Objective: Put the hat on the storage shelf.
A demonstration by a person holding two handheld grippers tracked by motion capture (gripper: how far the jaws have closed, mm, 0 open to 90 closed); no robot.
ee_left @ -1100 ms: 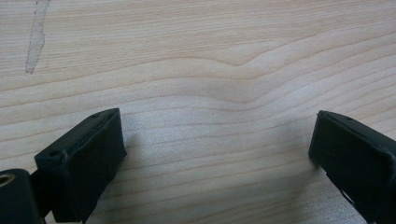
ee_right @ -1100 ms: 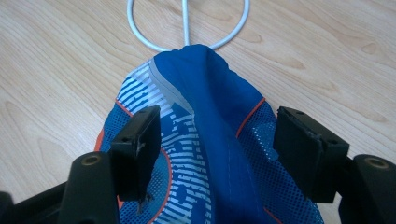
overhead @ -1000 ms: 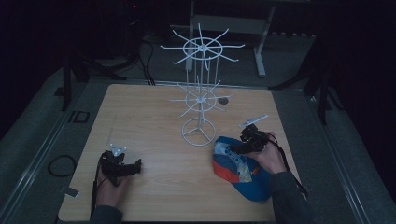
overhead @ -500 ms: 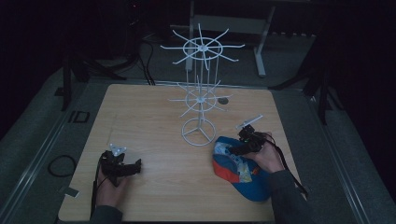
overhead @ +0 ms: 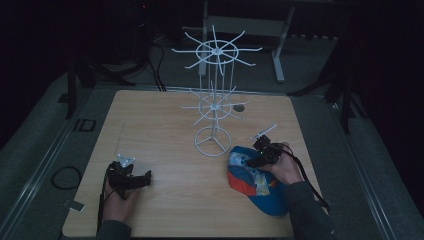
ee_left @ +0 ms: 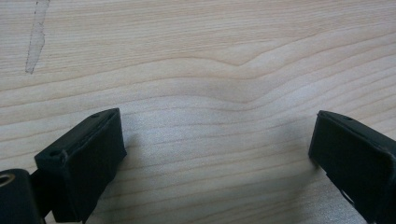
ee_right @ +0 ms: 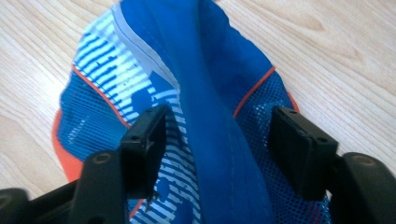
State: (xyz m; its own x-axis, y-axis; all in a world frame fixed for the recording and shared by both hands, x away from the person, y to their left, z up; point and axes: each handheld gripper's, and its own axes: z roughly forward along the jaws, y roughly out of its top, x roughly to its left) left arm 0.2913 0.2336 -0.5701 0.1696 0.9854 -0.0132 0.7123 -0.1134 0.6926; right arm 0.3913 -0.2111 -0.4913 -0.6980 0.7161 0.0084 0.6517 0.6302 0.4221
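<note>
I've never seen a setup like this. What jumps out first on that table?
Probably the white wire rack, a two-tier stand of spokes at the far middle of the wooden table. Next, the blue and orange cap near the right edge, with the right tongs open astride a raised blue fold. The left tongs are open over bare wood.

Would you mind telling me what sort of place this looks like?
Probably a dim lab or recording workspace: a light wooden table bearing a white wire display stand, a blue-and-orange cap, handheld grippers.
</note>
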